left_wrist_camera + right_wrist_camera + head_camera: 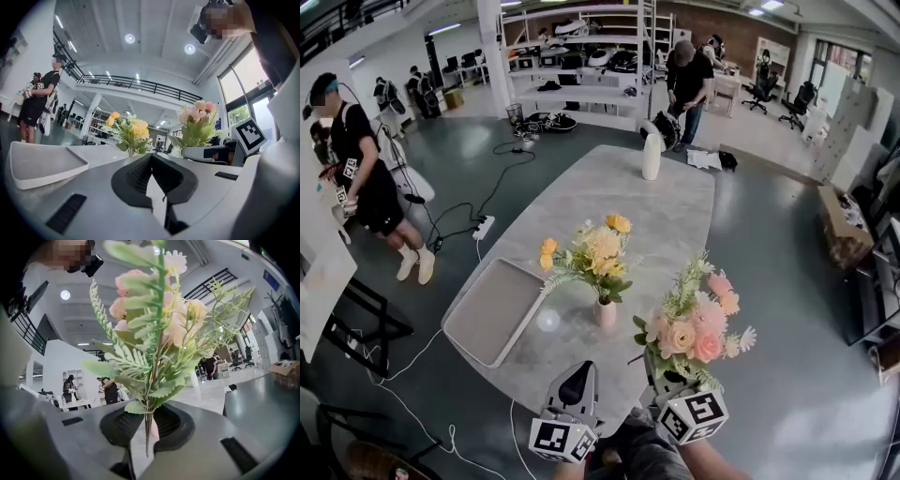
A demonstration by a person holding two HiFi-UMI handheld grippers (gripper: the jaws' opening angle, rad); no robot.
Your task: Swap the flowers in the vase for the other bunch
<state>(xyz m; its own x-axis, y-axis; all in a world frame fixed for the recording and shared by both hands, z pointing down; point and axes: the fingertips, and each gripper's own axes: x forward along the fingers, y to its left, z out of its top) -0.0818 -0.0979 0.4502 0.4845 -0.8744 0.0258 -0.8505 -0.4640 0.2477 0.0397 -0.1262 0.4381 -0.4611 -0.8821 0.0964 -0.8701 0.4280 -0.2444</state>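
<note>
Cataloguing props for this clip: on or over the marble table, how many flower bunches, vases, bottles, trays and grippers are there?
Flower bunches: 2, yellow bunch and pink bunch
Vases: 1, pink vase
Bottles: 1, white bottle
Trays: 1, grey tray
Grippers: 2, left gripper and right gripper
Total: 7

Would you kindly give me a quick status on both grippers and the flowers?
Left gripper shut, empty. Right gripper shut on pink bunch, stems upright. Yellow bunch in vase. Nothing between pink bunch and vase.
</note>
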